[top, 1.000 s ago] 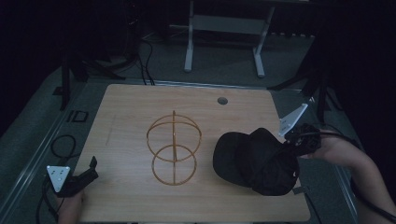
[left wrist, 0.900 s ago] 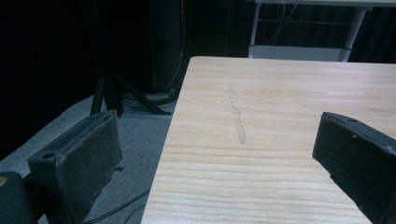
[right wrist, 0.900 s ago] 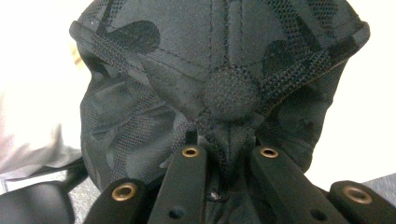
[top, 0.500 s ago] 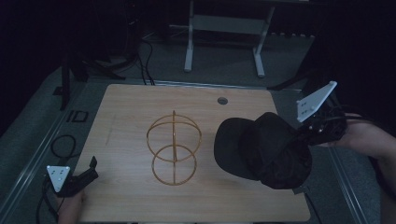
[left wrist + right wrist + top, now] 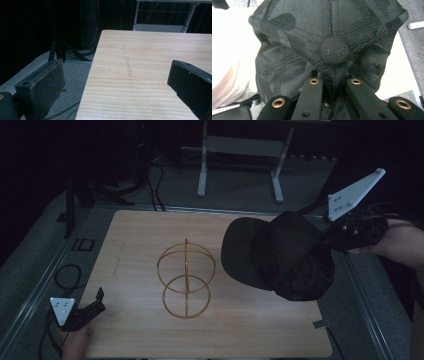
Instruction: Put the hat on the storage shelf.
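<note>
A black mesh cap hangs in the air over the table's right side, its brim pointing left. My right gripper is shut on the cap's crown fabric; in the right gripper view the two jaws pinch the cloth just below the top button, with the gripper rising from the bottom edge. A wire stand of golden rings stands upright at the table's middle, left of the cap. My left gripper rests at the table's near left corner, jaws wide apart with nothing between them.
The wooden table has a faint streak on its left part. A metal frame stands on the floor beyond the far edge. Cables lie on the grey floor at the left.
My right gripper has risen with the cap, lifting it off the table's right front area. The left gripper has stayed put.
</note>
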